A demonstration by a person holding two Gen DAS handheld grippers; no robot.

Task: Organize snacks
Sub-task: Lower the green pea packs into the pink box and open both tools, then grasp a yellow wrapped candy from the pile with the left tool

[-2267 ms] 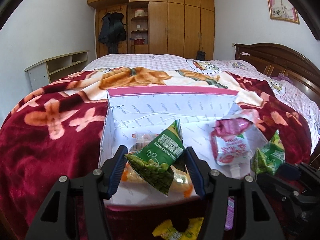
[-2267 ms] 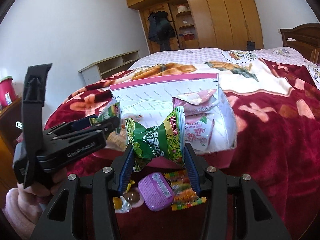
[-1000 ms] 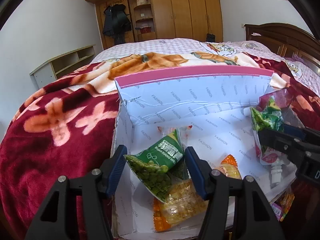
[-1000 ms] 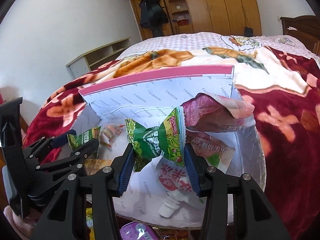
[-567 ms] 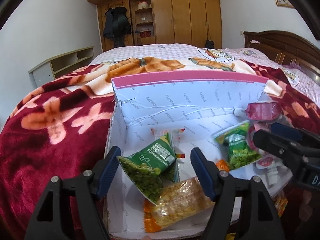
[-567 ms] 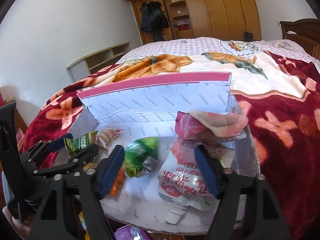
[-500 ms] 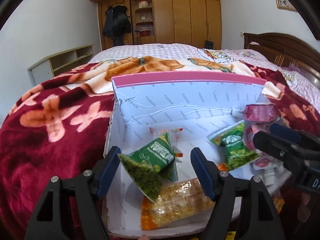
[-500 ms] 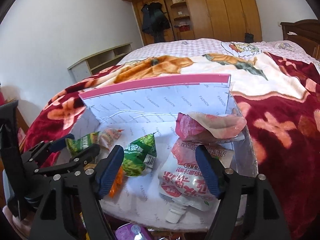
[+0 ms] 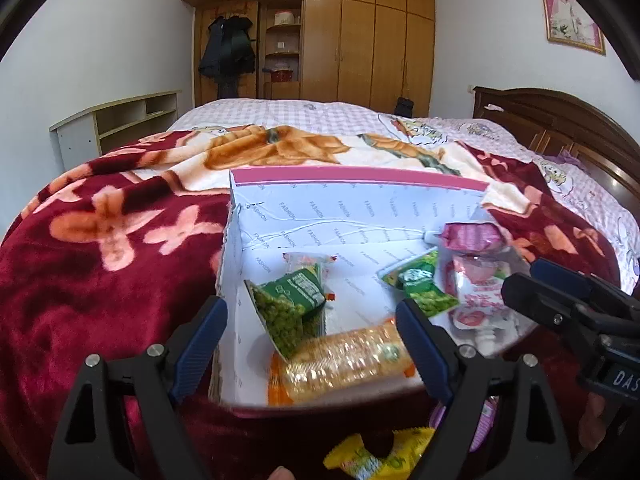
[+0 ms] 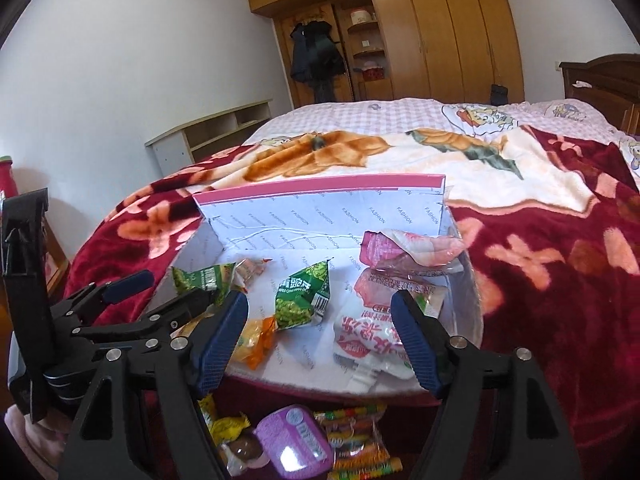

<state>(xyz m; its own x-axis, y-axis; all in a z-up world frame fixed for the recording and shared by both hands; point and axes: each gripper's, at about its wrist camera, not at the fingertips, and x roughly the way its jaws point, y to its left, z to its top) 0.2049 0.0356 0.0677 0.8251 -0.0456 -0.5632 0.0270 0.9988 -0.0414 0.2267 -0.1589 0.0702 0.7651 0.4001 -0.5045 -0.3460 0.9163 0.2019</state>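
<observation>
Bedding is filling most of both views: a dark red floral blanket [image 9: 100, 248] is lying over the bed, with a wooden wardrobe [image 9: 344, 40] standing against the far wall. On the blanket a white box [image 9: 360, 208] with a pink top edge is sitting open toward the cameras, its back wall standing upright.

Inside the box, a pink spouted pouch [image 10: 376, 340] is lying at the right side with its cap pointing toward the near edge, and a crumpled pink bag [image 10: 404, 248] is resting behind it. A long orange cracker pack [image 9: 344, 356] is lying along the near edge. Two green pea packets are lying apart on the box floor: one [image 9: 288, 304] is leaning on the cracker pack at the left, the other [image 10: 304, 300] is sitting near the middle. A small clear candy wrapper [image 9: 308, 260] is lying behind the left packet.

Outside the box, on the blanket just below its near edge, a purple tub [image 10: 296, 440], a striped candy pack [image 10: 356, 440] and yellow wrapped sweets [image 9: 376, 456] are waiting.

The left gripper [image 9: 316, 340] is hovering at the near edge with its fingers spread wide, gripping nothing. The right gripper [image 10: 320, 336] is likewise gaping wide and carrying nothing.
</observation>
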